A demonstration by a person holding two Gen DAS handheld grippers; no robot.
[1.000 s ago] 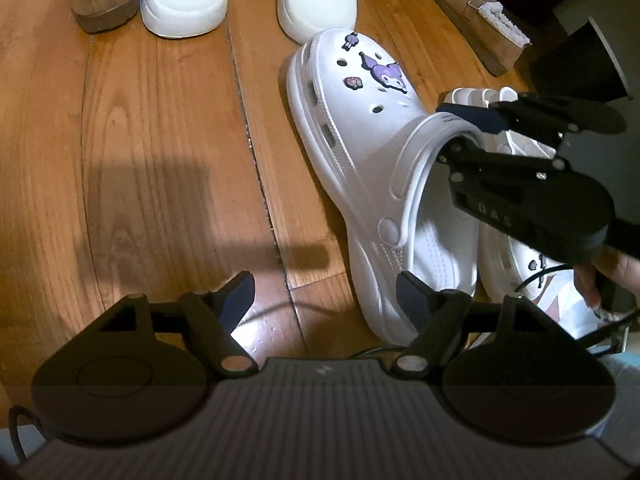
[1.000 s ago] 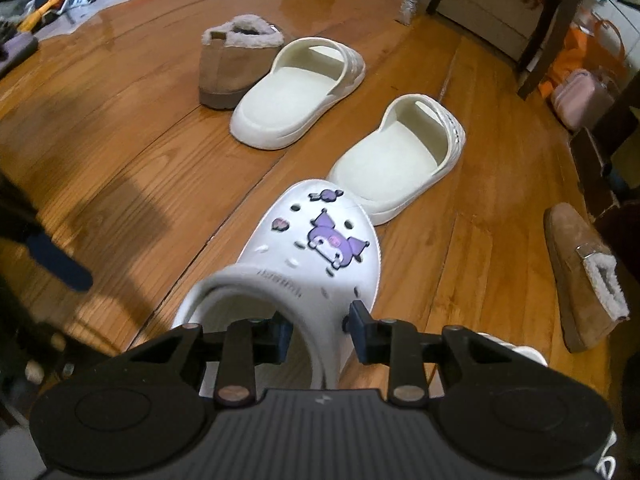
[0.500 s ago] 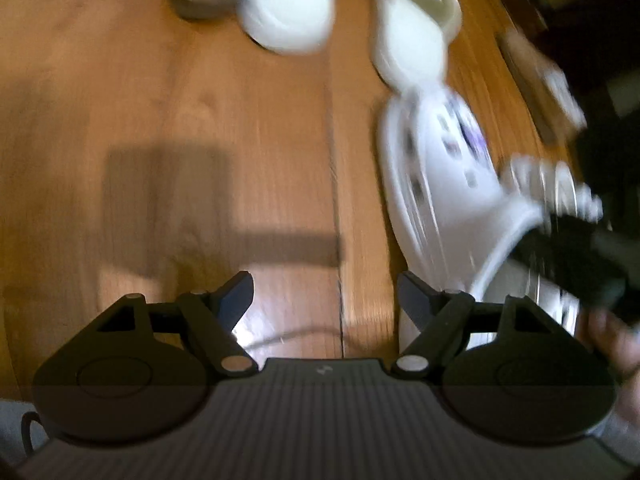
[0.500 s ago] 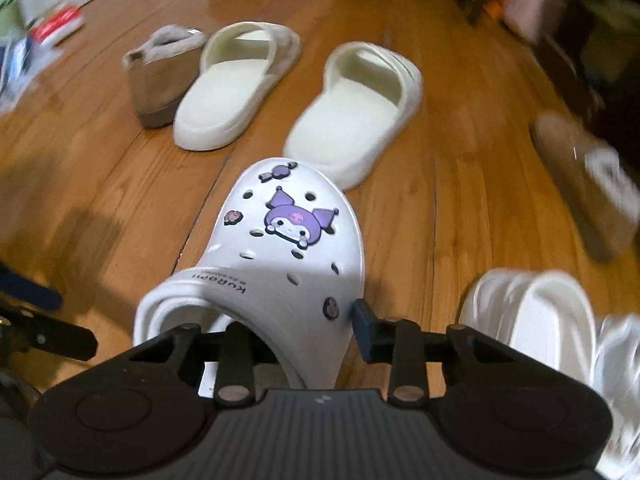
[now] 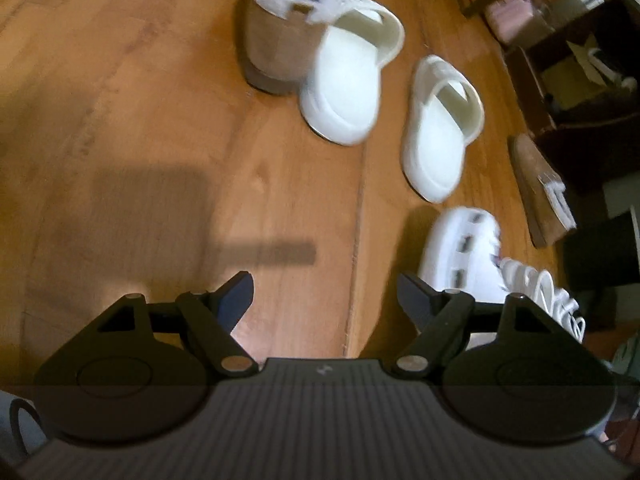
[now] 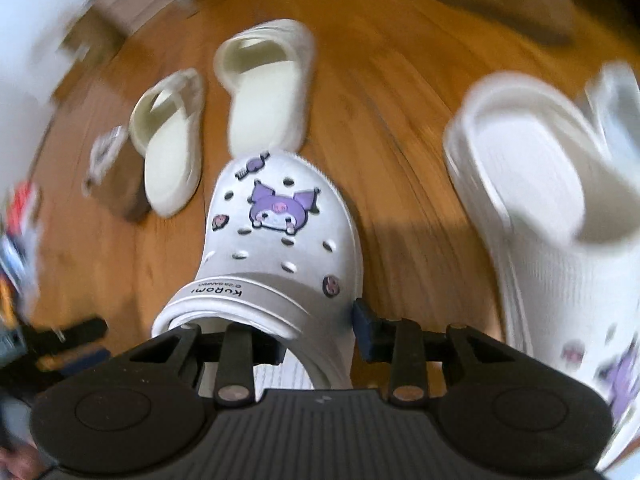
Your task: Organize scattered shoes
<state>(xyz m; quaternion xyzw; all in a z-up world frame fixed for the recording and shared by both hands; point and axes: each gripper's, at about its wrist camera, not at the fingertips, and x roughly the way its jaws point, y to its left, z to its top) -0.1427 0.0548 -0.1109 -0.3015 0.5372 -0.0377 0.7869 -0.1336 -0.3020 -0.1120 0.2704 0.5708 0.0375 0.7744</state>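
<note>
**Your right gripper holds the white clog up off the floor**

Your right gripper (image 6: pixel 318 340) is clamped on the white clog (image 6: pixel 280 240). One finger is inside the shoe's opening and the other finger (image 6: pixel 368 332) is on the outside, so they pinch the side wall between them. The clog hangs above the wooden floor (image 6: pixel 400 120) with its toe pointing away from you. It has a purple cartoon charm (image 6: pixel 282 210) on top and some smaller charms around it.

To the right of it is the second white clog (image 6: pixel 540 200). It is blurry, but you can see a purple charm on it near the edge of the picture.

Past the held clog, two cream slides (image 6: pixel 256 96) lie just beside each other on the floor. A brown furry boot (image 6: pixel 116 184) stands by the left one.

Your left gripper (image 5: pixel 324 292) has its fingers wide apart with nothing between them. It hangs over bare floor (image 5: pixel 160 120). From this side you see the brown furry boot (image 5: pixel 280 40) touching one cream slide (image 5: pixel 348 80). The other cream slide (image 5: pixel 436 136) is near it. A brown slipper (image 5: pixel 540 192) lies on its side further right. A white sneaker (image 5: pixel 472 256) is close to the gripper's right finger.
</note>
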